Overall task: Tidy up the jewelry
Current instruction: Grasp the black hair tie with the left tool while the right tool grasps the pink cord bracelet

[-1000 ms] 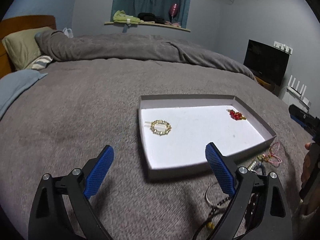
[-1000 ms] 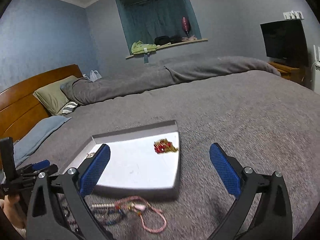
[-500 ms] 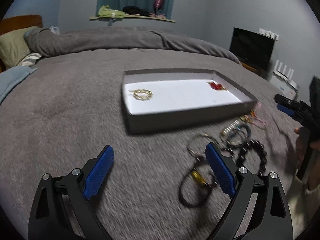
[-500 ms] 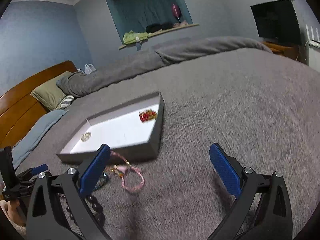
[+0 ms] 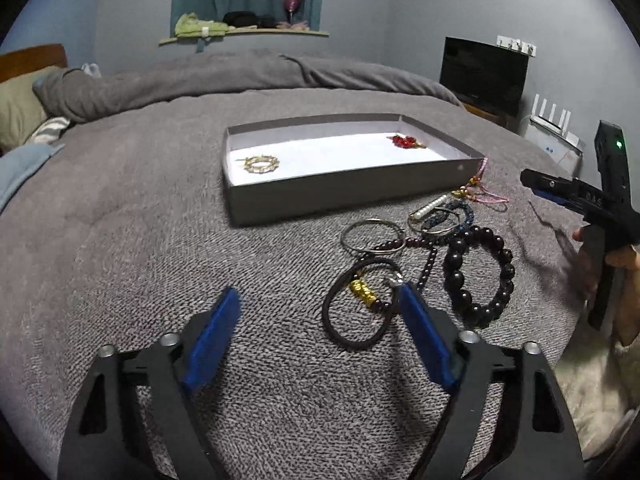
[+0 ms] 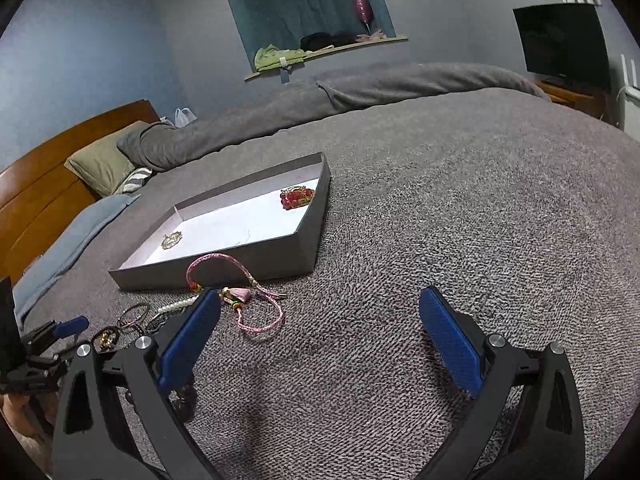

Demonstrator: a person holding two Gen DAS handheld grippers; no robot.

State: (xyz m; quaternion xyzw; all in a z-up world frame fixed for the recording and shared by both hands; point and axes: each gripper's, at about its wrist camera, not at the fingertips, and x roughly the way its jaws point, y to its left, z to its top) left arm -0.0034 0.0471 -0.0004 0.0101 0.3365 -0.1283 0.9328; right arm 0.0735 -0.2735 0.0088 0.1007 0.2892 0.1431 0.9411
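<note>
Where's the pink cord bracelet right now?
The pink bracelet lies on the blanket outside the tray, against its near wall by the right corner. In the right wrist view it sits just beyond the right tongs' left finger.

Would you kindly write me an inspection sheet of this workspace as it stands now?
Surface: grey bedspread.
Job's things: tray holds a gold ring and a red piece; bead bracelet, black band, metal ring and pink cord lie on the bedspread in front of it.
Clutter: nothing seen.
Grippers: left claw open, above the bedspread beside the black band; right claw open, holding nothing.
Cables: nothing seen.
Surroundings: pillow, headboard, TV, window shelf.
</note>
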